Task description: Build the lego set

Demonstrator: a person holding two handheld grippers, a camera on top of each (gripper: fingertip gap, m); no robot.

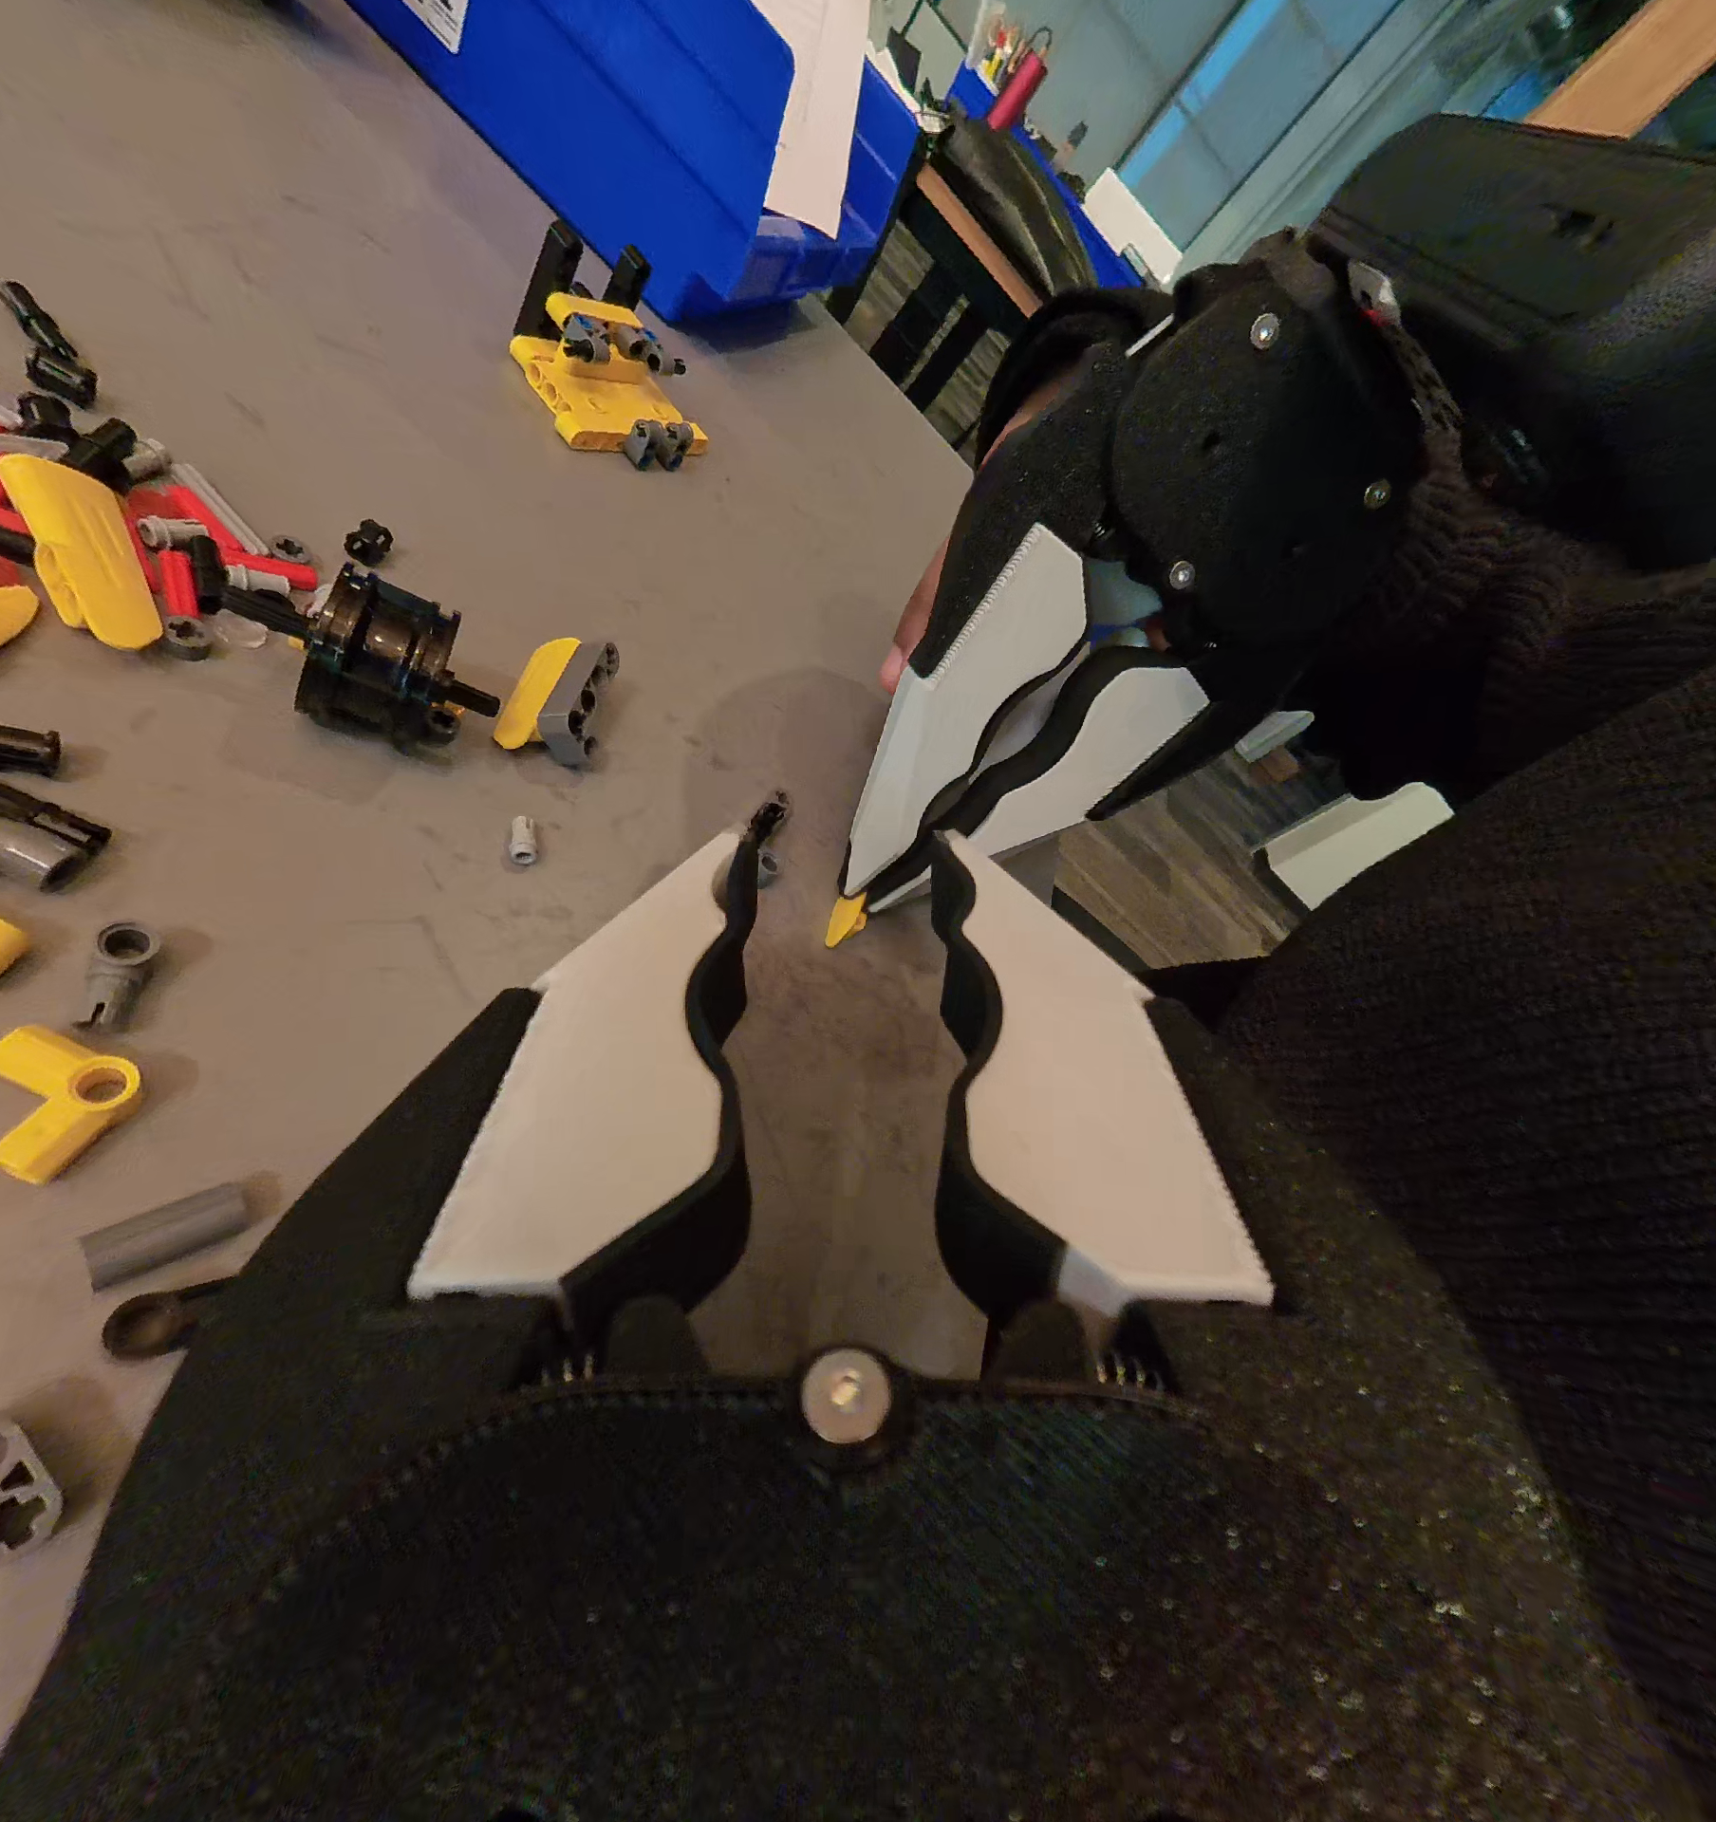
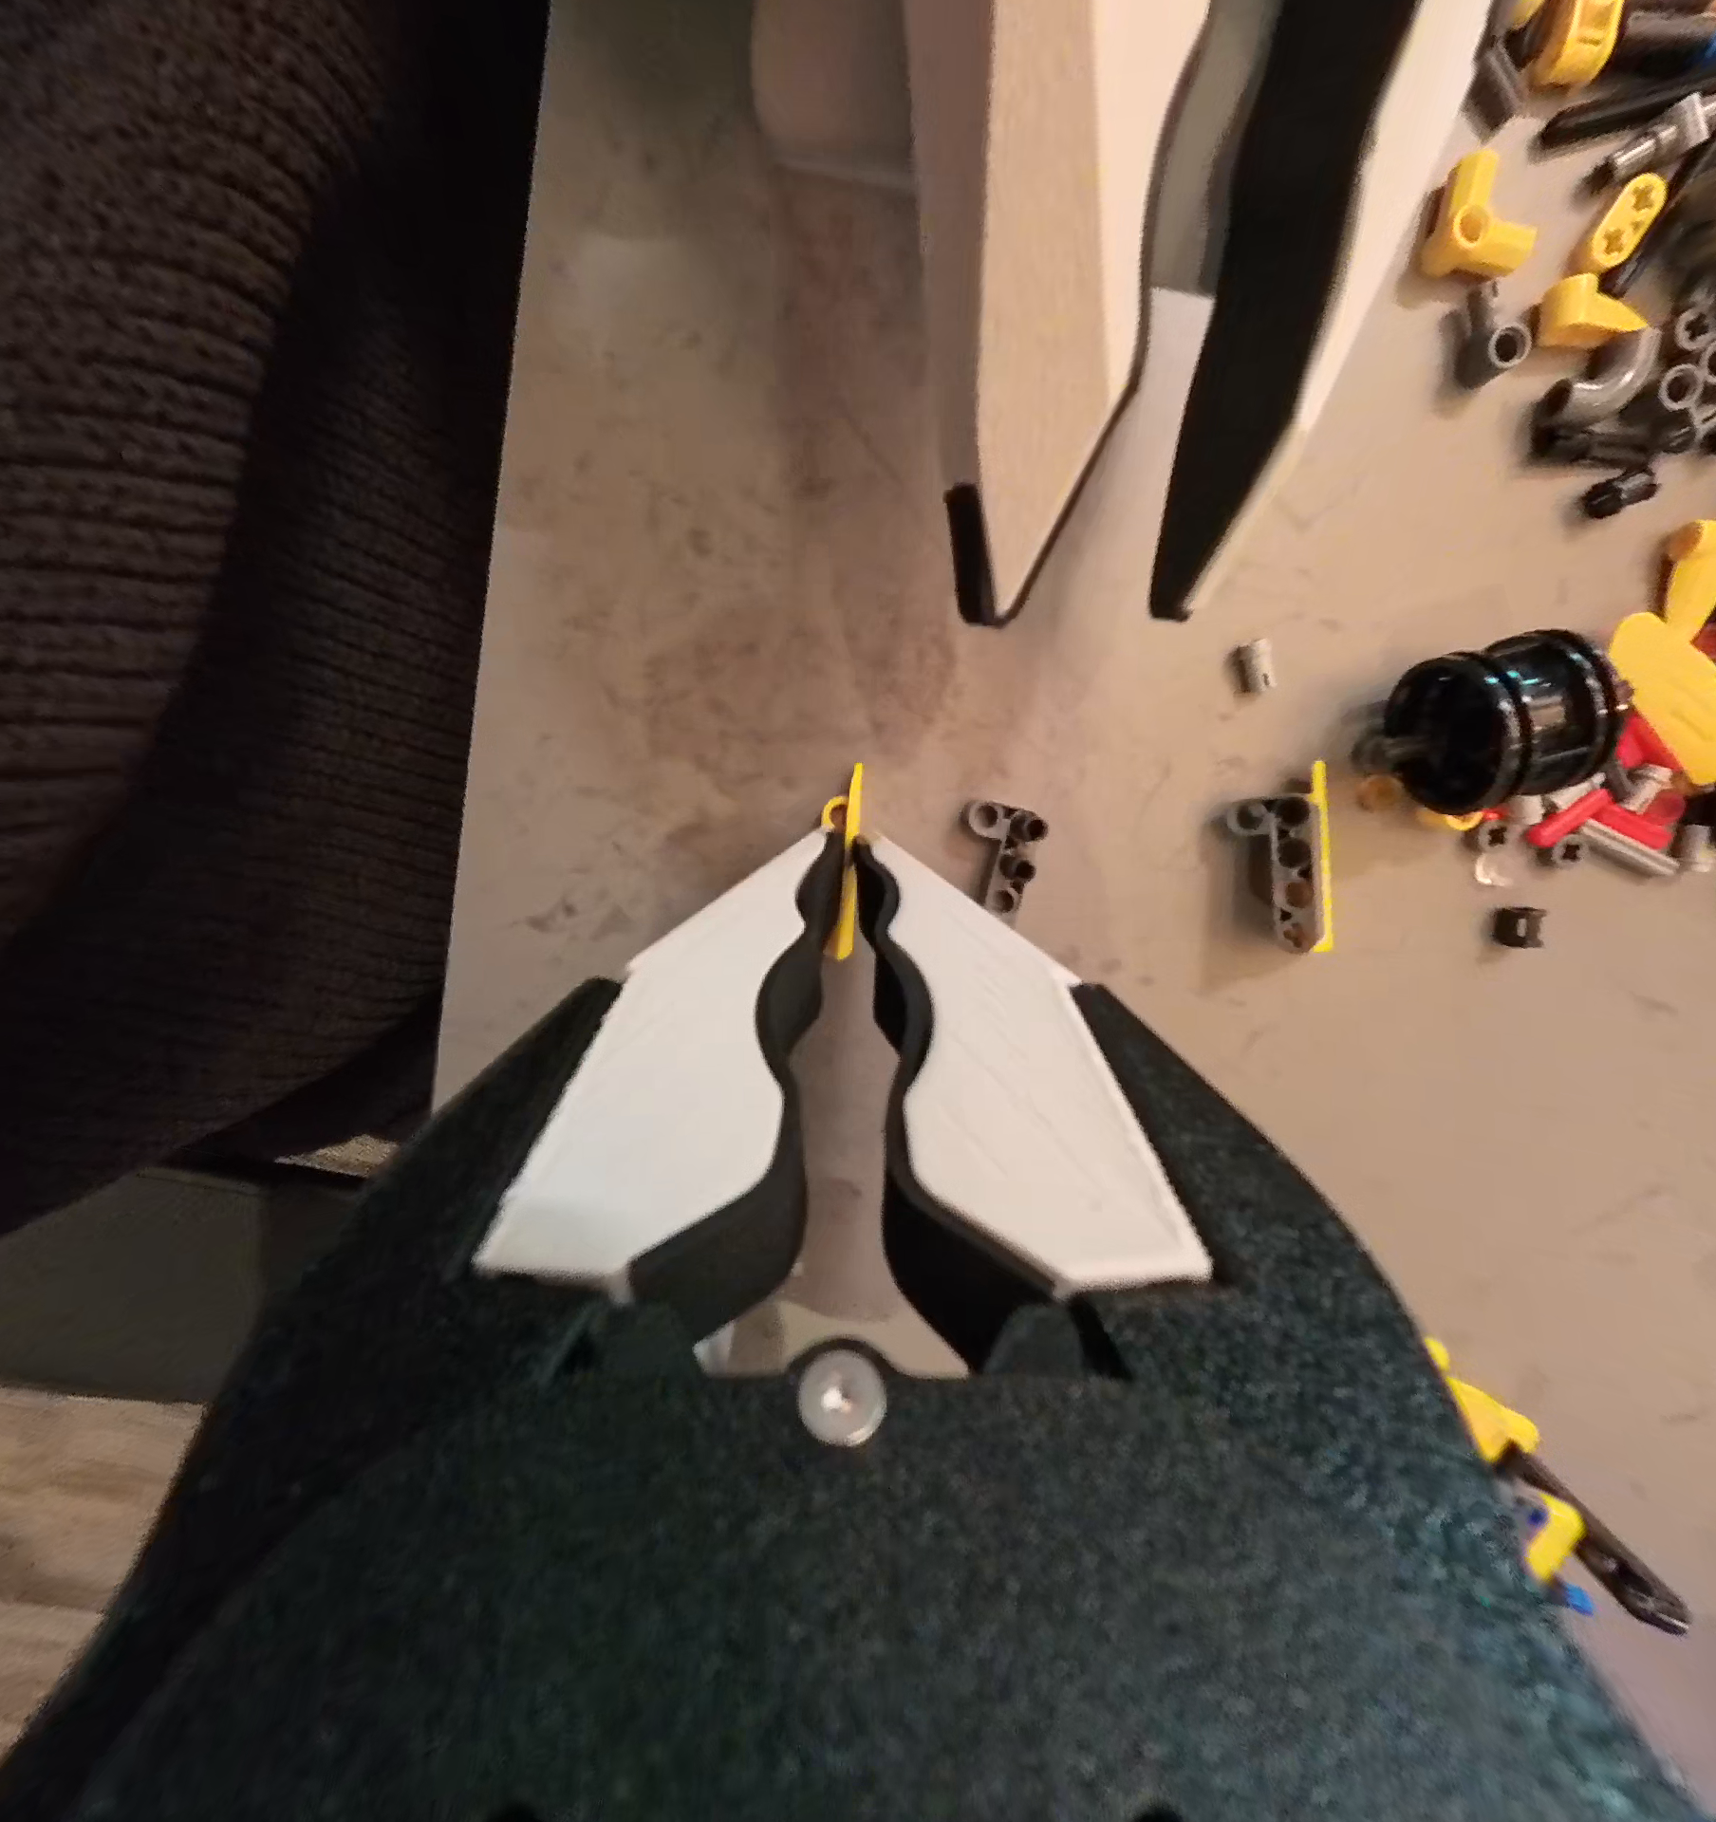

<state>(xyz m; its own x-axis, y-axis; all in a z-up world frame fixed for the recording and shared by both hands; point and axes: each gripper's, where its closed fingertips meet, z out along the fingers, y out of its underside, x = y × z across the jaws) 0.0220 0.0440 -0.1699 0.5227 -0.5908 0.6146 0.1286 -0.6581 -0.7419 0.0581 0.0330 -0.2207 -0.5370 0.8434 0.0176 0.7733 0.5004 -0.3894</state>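
My right gripper (image 2: pixel 847 843) is shut on a thin yellow panel piece (image 2: pixel 846 887), held edge-on just above the grey table (image 2: pixel 686 592). In the left wrist view the same gripper (image 1: pixel 859 902) comes in from the upper right, and the yellow piece (image 1: pixel 846 922) sticks out of its tips. My left gripper (image 1: pixel 842 853) is open with nothing between its fingers, and its tips are close to the right gripper's tips. A small grey L-shaped beam (image 2: pixel 1007 853) lies on the table just right of the right gripper. It is partly hidden behind my left finger in the left wrist view (image 1: pixel 770 823).
A black wheel hub (image 1: pixel 376 656), a grey beam with a yellow panel (image 1: pixel 558 700) and a small grey pin (image 1: pixel 524 841) lie to the left. A pile of loose parts (image 1: pixel 75 532), a yellow assembly (image 1: pixel 603 380) and a blue bin (image 1: pixel 617 128) lie beyond. A dark sleeve (image 2: pixel 193 493) covers the table edge. Left tips to right tips: about 6 centimetres.
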